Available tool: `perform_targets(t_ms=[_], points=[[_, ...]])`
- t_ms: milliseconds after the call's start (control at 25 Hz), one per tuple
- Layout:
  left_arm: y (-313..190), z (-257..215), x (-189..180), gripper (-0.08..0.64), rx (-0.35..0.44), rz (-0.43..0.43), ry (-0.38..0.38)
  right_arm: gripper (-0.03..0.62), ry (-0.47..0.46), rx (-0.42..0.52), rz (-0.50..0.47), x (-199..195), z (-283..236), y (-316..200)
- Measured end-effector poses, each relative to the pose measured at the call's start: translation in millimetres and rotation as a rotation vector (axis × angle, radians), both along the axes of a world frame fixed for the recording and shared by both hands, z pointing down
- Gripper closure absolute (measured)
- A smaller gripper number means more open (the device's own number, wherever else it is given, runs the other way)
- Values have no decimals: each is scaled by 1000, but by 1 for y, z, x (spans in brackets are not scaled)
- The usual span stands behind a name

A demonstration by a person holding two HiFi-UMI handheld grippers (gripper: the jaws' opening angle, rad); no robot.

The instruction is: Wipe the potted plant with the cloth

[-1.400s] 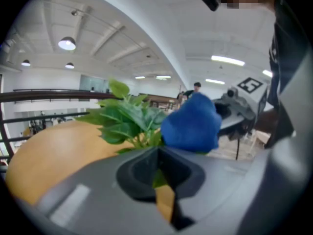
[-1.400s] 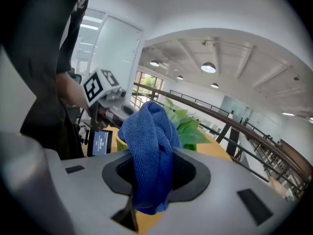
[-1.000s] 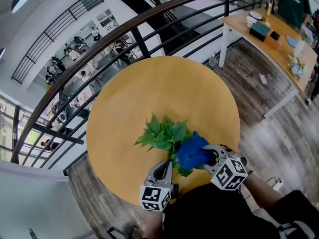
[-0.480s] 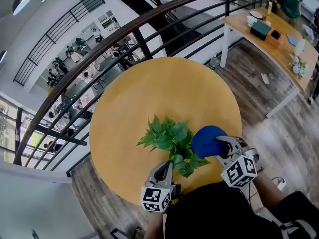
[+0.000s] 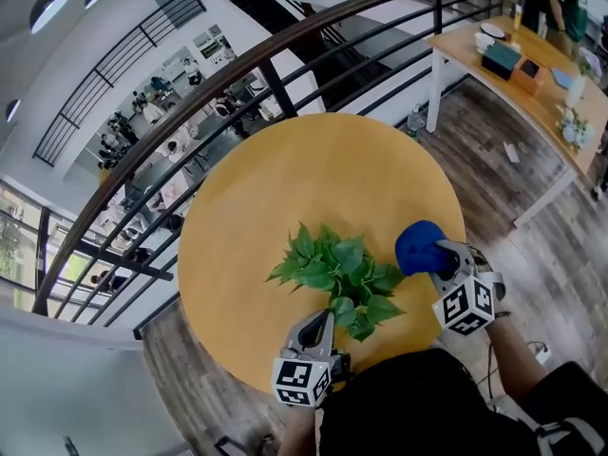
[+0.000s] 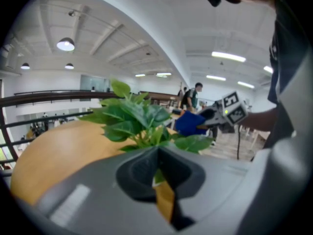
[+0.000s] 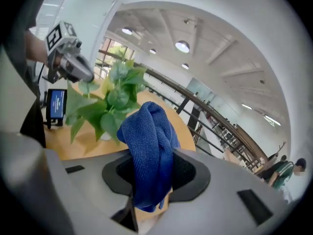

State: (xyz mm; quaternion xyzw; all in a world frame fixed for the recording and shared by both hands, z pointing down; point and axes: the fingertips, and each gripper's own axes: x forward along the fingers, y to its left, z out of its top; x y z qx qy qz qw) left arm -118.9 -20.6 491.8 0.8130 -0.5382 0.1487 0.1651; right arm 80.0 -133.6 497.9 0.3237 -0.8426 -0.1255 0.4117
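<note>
Potted plant (image 5: 337,274) stands near the front edge of the round table (image 5: 285,179). Left gripper (image 5: 323,321) pinches one leaf. Right gripper (image 5: 440,254) pinches the blue cloth (image 5: 418,245), just beside the leaves.

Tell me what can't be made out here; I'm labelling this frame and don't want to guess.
Pot: head view, hidden beneath the plant's leaves; left gripper view, behind the gripper's body.
Green sliver at the left gripper's shut jaws: pinched or just behind, unclear.
Right gripper's pads: right gripper view, covered by the cloth.
</note>
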Motion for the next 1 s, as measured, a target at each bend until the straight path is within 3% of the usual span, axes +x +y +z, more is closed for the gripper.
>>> perform_targets(t_ms=[120, 200, 360, 560, 680, 840, 1000], points=[[0, 0, 1, 558, 0, -3, -1, 456, -157, 53, -74, -35, -45, 6], [0, 0, 1, 558, 0, -8, -2, 456, -183, 56, -157, -61, -50, 20], [3, -3, -1, 558, 3, -21, -2, 456, -13, -9, -226, -79, 5, 35], [6, -1, 0, 558, -5, -28, 4, 456, 121, -107, -155, -40, 56, 29], [7, -2, -2, 558, -6, -39, 5, 456, 129, -109, -80, -17, 55, 10], [7, -1, -3, 558, -7, -41, 2, 456, -3, 18, -6, -18, -1, -21], [7, 0, -2, 558, -6, -39, 3, 456, -186, 203, -81, -62, -91, -24]])
